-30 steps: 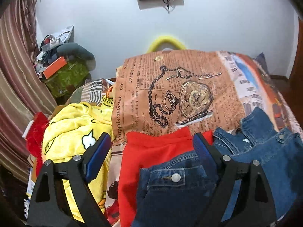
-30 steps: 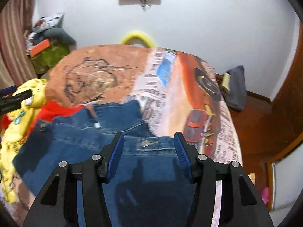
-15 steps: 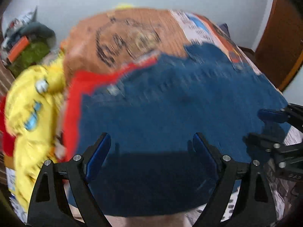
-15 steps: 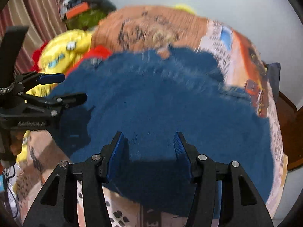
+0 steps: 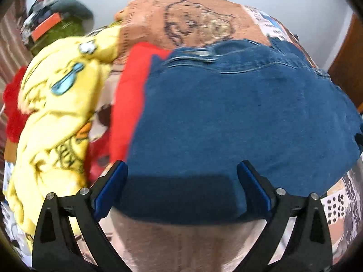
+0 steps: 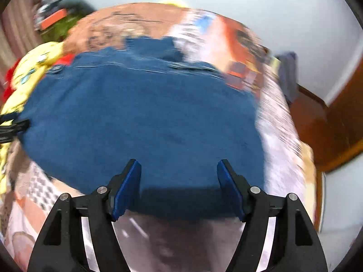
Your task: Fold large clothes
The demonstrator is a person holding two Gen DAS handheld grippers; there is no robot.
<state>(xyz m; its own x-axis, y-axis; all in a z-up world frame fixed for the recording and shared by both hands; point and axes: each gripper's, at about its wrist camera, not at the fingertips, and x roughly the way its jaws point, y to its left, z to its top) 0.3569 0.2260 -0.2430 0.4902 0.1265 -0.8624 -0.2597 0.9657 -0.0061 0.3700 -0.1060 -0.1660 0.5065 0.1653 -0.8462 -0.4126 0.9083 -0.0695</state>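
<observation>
A heavy blue denim garment (image 5: 238,117) lies spread flat on the bed's printed newspaper-pattern cover (image 5: 204,22), its stitched seam at the far side. The left gripper (image 5: 181,176) hangs over the near hem, jaws just opened wide, nothing between them. The right gripper (image 6: 179,174) is likewise over the hem, jaws just widened, empty. Only the left view clearly shows the red cloth (image 5: 129,95) under the denim and the rumpled yellow cartoon-print fabric (image 5: 56,113) beside it; the right view shows bare wooden floor (image 6: 317,124) past the bed's edge.
</observation>
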